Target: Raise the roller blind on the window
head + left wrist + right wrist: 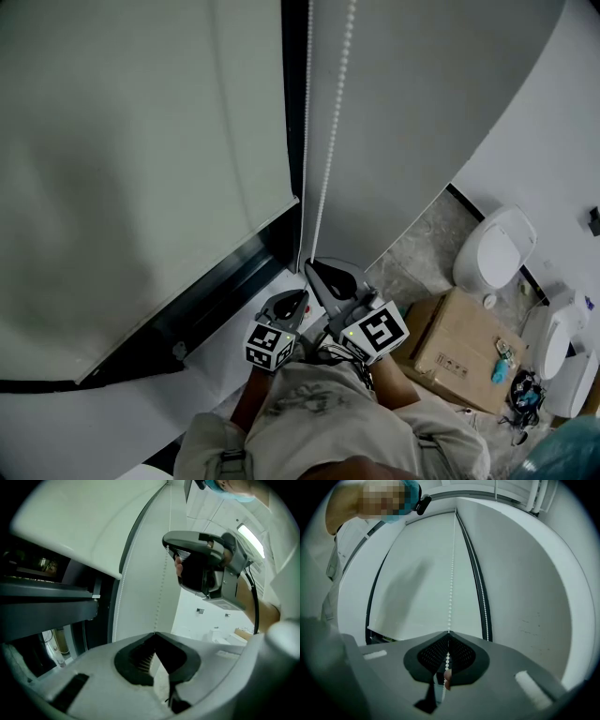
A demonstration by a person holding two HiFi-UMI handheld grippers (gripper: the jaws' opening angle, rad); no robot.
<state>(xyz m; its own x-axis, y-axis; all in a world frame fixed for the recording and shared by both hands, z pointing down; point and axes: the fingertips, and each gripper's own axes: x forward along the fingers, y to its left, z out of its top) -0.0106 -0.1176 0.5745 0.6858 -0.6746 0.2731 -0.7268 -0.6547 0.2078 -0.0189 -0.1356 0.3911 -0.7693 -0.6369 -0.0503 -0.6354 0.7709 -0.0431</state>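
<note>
The roller blind (141, 187) covers the left, its bottom edge just above the dark window frame (216, 286). To its right, the left hand-held gripper (298, 298) is closed on the bead chain (328, 150); the right hand-held gripper (315, 270), just beyond it, clamps the same chain

The right gripper (315, 268) is clamped on the chain (451, 573). The left gripper (302, 298) sits just below and beside it, its jaws closed at the tips where the chain reaches them.
</note>
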